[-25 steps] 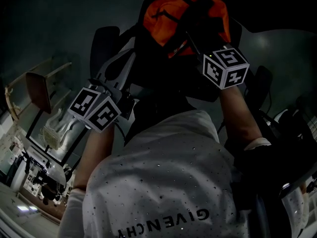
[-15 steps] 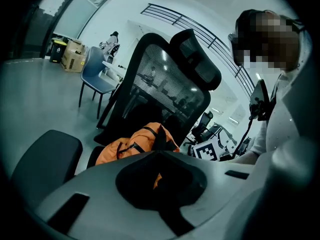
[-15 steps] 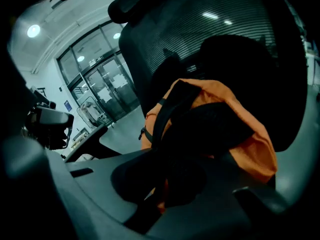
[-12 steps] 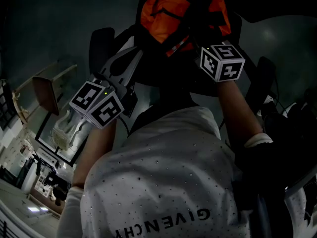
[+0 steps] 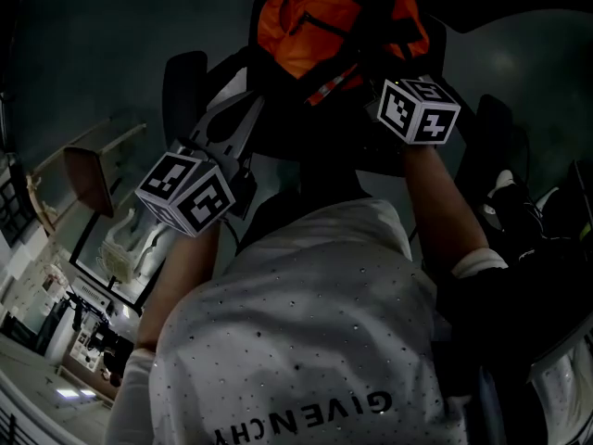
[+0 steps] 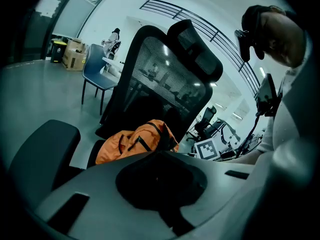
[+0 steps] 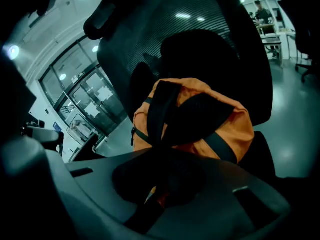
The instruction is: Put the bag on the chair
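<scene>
If I let go before the seat takes the weight, the orange fabric bag (image 7: 239, 129) could slump forward and slide off the front of the black mesh office chair (image 7: 200, 19). The black webbing strap (image 7: 159, 114) might also snag as I pull back and drag the bag with me.

My right claw (image 7: 162, 176) is clamped on that strap. The bag fills the centre of its view just beyond the tips, against the chair's backrest; I cannot tell whether it rests fully on the seat. My left claw (image 6: 160, 179) is closed and empty, with the bag beyond it, apart, at centre left.
</scene>
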`<move>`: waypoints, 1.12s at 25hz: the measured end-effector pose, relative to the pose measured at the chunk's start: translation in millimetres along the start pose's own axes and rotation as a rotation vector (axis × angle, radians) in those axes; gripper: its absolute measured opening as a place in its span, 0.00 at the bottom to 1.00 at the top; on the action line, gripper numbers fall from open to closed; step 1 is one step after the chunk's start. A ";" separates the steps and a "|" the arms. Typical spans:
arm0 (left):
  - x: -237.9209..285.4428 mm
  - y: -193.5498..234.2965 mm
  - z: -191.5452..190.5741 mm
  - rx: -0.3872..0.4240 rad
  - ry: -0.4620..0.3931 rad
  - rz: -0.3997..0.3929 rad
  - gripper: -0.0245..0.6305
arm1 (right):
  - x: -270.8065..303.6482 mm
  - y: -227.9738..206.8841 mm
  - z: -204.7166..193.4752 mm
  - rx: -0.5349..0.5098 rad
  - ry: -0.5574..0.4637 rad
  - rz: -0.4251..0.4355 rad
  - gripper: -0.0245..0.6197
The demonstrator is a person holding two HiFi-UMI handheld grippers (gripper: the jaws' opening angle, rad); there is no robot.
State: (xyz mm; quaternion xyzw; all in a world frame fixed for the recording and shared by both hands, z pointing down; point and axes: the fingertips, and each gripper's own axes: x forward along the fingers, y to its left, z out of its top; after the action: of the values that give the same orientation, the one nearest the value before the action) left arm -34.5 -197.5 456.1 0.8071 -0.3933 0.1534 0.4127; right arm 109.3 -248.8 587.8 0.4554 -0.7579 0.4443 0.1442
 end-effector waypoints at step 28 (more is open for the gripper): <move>-26.0 -15.0 -26.9 0.037 0.026 0.004 0.05 | -24.6 -19.3 -32.6 0.122 -0.010 -0.104 0.40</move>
State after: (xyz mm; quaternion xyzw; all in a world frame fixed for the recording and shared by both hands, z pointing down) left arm -37.7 -157.9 449.6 0.8117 -0.3868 0.1717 0.4025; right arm 132.3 -212.3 601.3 0.5043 -0.7054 0.4793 0.1355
